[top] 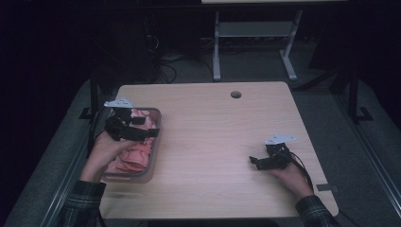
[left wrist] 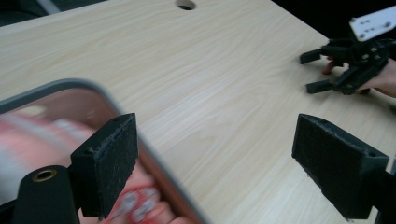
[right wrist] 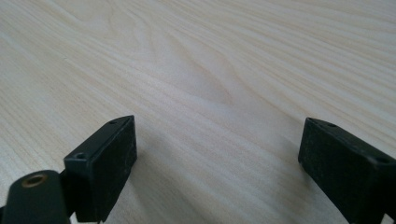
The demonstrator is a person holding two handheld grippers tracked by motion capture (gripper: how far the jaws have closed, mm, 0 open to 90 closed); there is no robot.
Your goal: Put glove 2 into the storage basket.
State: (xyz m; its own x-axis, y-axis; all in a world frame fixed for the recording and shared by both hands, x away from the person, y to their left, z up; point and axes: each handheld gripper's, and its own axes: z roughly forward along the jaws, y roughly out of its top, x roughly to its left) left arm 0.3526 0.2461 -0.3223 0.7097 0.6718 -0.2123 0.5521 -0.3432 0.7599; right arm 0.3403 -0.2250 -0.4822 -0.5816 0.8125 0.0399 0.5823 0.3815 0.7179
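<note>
Left gripper (top: 152, 126) hangs over the grey bin (top: 156, 137) of pink cloth (top: 137, 156) at the table's (top: 213, 142) left edge, jaws wide, nothing between them. Right gripper (top: 254, 161) rests low on bare wood, jaws wide and empty, apparently on standby.

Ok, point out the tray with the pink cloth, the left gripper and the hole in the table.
tray (top: 156, 137), high view, right rim.
left gripper (top: 153, 126), high view, between its fingertips.
hole in the table (top: 236, 94), high view, its middle.
</note>
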